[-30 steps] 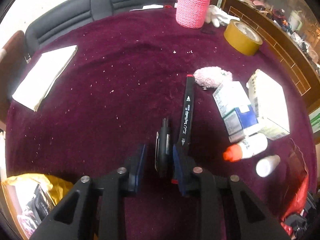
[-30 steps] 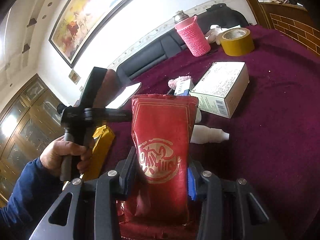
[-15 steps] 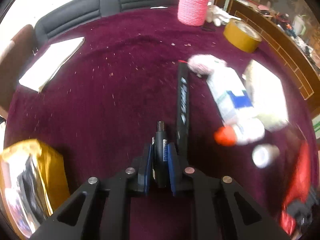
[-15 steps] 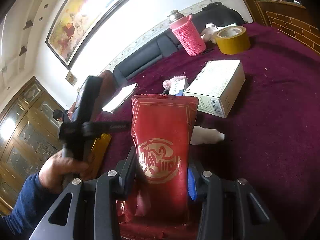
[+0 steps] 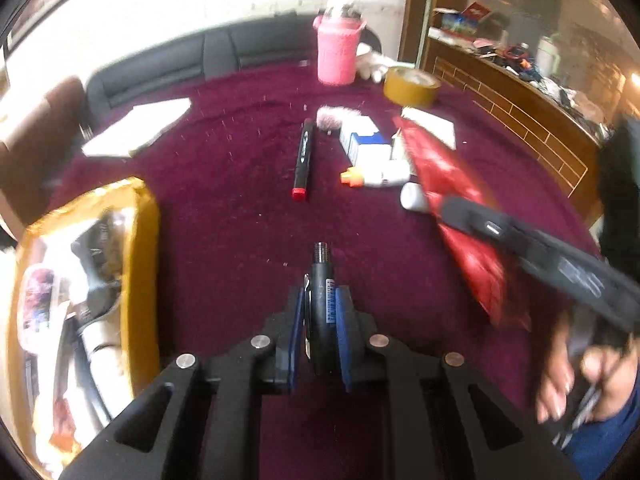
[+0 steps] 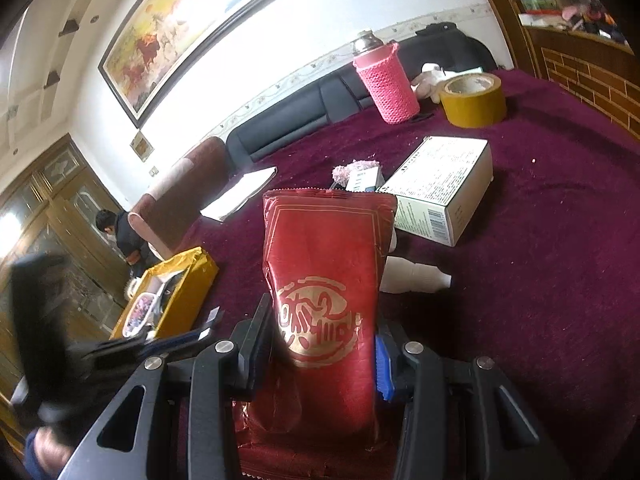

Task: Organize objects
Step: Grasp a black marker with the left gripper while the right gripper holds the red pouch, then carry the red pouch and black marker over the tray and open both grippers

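My left gripper is shut on a small black cylinder with a threaded metal tip and holds it above the maroon tablecloth. My right gripper is shut on a red foil pouch with a gold emblem, held upright; the pouch also shows in the left wrist view. A yellow bag lies open at the left with several items inside; it also shows in the right wrist view. A black marker with a red cap lies on the cloth ahead.
A white-and-blue carton, an orange-capped bottle, a small white bottle, a white box, a pink fluffy ball, a yellow tape roll, a pink knitted flask and white papers lie on the table.
My left gripper closed on the black cylinder, lifted it and pulled back toward the yellow bag. The right gripper kept holding the red pouch, nearly still.
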Available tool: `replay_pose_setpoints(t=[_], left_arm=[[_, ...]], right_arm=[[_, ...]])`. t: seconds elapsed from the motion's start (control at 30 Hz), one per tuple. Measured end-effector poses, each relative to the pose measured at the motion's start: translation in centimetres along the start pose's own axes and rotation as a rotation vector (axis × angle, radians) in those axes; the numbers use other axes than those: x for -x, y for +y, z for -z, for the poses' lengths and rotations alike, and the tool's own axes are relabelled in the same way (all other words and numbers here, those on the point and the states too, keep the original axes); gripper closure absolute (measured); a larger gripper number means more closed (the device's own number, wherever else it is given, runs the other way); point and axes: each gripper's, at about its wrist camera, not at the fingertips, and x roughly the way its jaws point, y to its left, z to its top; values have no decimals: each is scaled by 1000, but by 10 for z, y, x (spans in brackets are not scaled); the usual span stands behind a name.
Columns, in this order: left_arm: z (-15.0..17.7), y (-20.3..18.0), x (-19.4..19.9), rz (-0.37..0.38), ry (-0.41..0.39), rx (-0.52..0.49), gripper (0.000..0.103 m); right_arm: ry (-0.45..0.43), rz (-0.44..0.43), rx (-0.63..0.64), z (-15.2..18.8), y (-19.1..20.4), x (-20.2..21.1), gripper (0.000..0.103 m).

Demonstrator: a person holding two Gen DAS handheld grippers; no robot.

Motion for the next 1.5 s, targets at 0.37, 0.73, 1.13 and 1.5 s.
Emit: replay_pose_setpoints(t=[0.37,0.73,1.13,1.5], left_arm=[[47,-1,53,-62,-109,-44,88],[61,31,87,-107,-208,9,88],[78,103,114,-111,-249,154,88],[106,198,121,-158,-239,344,88]], right_arm=[[56,58,46,28,26,5,57],[56,9,106,55,83,30,57],[114,-24,209,68,145,7,56],[160,-74,332,79,221,-22,56]])
